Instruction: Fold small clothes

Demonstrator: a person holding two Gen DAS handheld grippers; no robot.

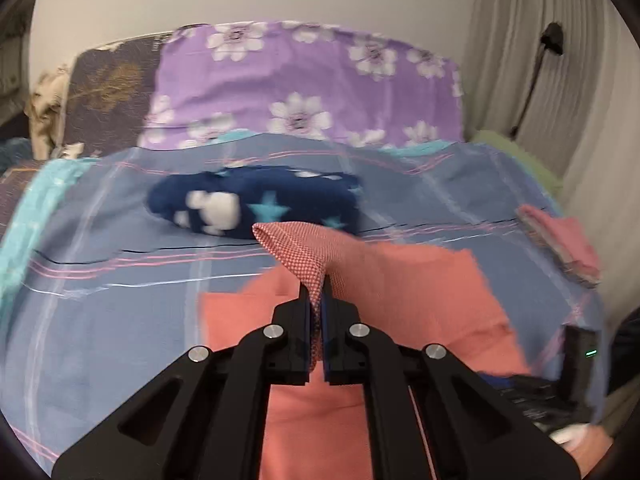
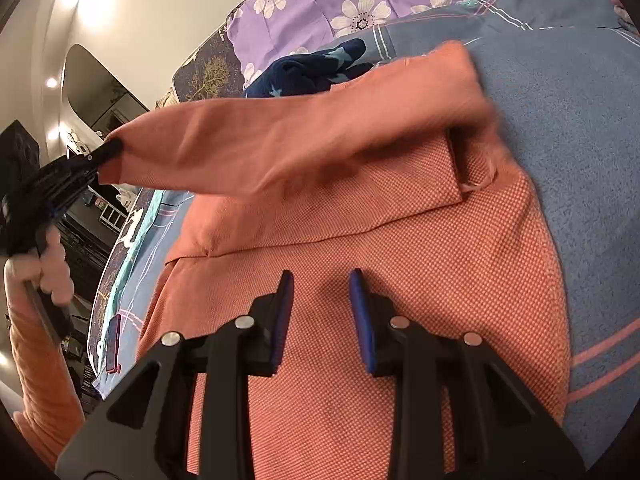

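A salmon-orange woven garment [image 2: 400, 300] lies on the blue plaid bedsheet [image 1: 100, 300]. My left gripper [image 1: 316, 292] is shut on a corner of the garment [image 1: 304, 256] and holds it lifted above the bed; in the right wrist view it [image 2: 108, 152] pulls that flap [image 2: 280, 144] up and leftward. My right gripper [image 2: 320, 280] is open, with its fingers just above the flat part of the garment. It holds nothing.
A dark blue fleece piece with stars [image 1: 256, 200] lies behind the garment. A folded pink pile [image 1: 560, 240] sits at the right. A purple flowered pillow [image 1: 304, 84] is at the back. A phone [image 2: 114, 344] lies at the bed's left edge.
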